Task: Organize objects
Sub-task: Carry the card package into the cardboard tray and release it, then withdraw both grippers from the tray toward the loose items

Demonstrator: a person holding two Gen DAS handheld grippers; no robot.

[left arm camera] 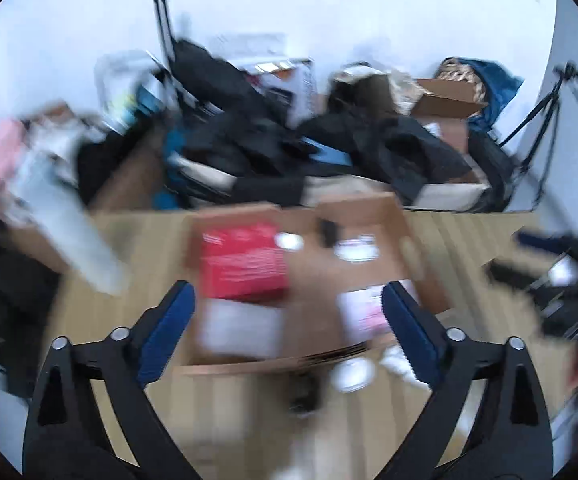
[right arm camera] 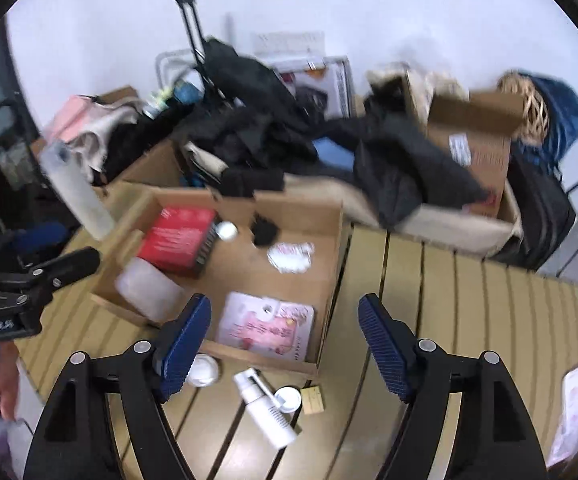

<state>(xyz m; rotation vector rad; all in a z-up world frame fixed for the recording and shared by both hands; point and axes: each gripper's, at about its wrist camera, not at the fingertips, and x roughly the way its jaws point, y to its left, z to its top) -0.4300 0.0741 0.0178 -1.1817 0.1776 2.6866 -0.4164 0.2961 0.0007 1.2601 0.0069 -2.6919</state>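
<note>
Both hand-held grippers released over the box of small items, nothing gripped.

My right hand-held gripper (right arm camera: 285, 340) hangs with its blue-padded fingers spread wide above the near edge of the shallow brown cardboard box (right arm camera: 331, 280). The box sits on the slatted tan wooden counter (right arm camera: 469, 300). Inside it: a red rectangular carton (right arm camera: 177, 236) at the far left, a pink-and-white printed flat packet (right arm camera: 267, 326) at the near right, a crumpled white wrapper (right arm camera: 291, 256) mid-box. Just outside the near wall, on the counter, lie a white plastic spray bottle (right arm camera: 267, 408) and a small round white lid (right arm camera: 287, 399), touching. My left hand-held gripper (left arm camera: 289, 320) is likewise splayed and empty over the same box; that view is blurred. Dark clothing (right arm camera: 401, 168) is heaped behind.
</note>
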